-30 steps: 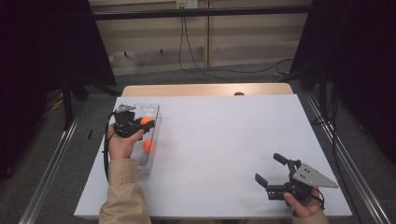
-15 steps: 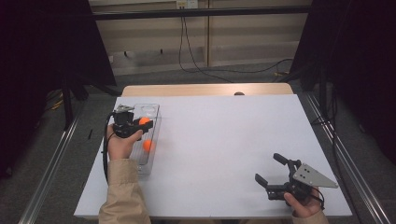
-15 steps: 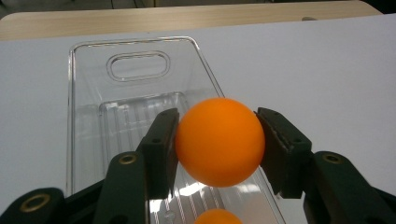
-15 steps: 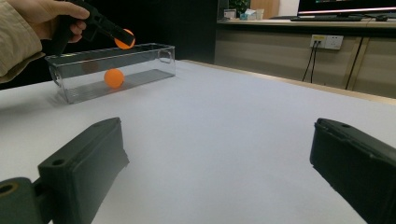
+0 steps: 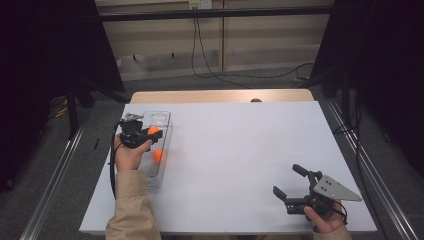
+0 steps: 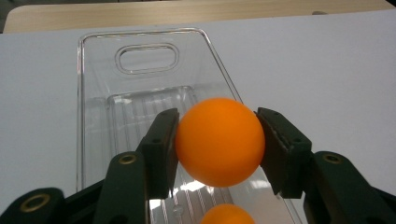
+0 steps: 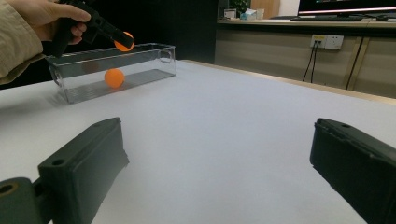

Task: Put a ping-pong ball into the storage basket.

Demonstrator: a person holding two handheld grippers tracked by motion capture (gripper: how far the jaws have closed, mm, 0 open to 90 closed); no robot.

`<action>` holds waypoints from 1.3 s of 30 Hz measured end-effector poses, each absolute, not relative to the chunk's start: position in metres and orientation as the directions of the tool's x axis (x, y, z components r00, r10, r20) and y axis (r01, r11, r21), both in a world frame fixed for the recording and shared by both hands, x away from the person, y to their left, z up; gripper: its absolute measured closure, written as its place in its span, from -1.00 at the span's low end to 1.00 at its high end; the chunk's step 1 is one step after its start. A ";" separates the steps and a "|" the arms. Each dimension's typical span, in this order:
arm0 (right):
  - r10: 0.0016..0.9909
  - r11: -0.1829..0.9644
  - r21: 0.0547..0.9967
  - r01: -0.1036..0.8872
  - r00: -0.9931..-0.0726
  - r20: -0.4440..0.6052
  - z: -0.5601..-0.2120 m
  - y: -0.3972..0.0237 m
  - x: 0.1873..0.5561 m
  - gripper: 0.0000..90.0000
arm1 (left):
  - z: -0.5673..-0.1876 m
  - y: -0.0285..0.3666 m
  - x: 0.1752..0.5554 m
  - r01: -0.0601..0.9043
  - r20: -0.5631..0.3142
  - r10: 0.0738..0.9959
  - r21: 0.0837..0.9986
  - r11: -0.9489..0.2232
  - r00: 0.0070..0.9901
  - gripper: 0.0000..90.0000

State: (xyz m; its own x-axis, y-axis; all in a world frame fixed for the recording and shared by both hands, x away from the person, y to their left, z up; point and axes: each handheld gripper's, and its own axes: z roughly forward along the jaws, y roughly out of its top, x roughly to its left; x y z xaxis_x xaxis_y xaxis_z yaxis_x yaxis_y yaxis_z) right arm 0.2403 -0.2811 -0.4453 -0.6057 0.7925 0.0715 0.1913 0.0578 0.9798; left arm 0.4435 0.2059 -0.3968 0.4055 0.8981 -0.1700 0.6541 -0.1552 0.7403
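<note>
- the left gripper [image 6: 217, 140] clenched an orange ball [image 6: 219, 141] above the clear bin [image 6: 95, 93].
- a second orange ball [image 5: 159, 155] lay inside that bin, at the white table [image 5: 240, 150]'s left edge.
- the right gripper [image 5: 290, 180] rested near the table's front right corner, jaws spread wide with nothing between them.

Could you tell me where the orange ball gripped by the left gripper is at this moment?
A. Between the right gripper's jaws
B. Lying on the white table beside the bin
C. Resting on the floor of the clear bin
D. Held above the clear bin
D: the left gripper clamps the held ball above the clear bin, where a second ball lies on its floor.
</note>
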 end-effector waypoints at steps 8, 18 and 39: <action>0.793 0.058 0.980 0.191 -0.606 0.071 -0.445 -0.281 0.240 -0.94 | -0.400 0.207 0.444 0.665 -0.164 0.904 0.730 -0.158 0.395 0.13; 0.792 0.058 0.980 0.191 -0.606 0.071 -0.445 -0.281 0.240 -0.94 | -0.402 0.207 0.445 0.669 -0.147 0.915 0.726 -0.159 0.377 0.05; 0.794 0.057 0.980 0.191 -0.603 0.071 -0.445 -0.282 0.241 -0.95 | -0.393 0.203 0.436 0.652 -0.180 0.898 0.745 -0.143 0.402 -0.32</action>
State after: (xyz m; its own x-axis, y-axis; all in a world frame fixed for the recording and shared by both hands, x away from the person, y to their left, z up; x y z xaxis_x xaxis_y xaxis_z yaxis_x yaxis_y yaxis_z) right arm 0.2406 -0.2815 -0.4453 -0.6033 0.7943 0.0714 0.1914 0.0573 0.9798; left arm 0.4361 0.2027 -0.3933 0.4023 0.8976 -0.1802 0.6519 -0.1427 0.7447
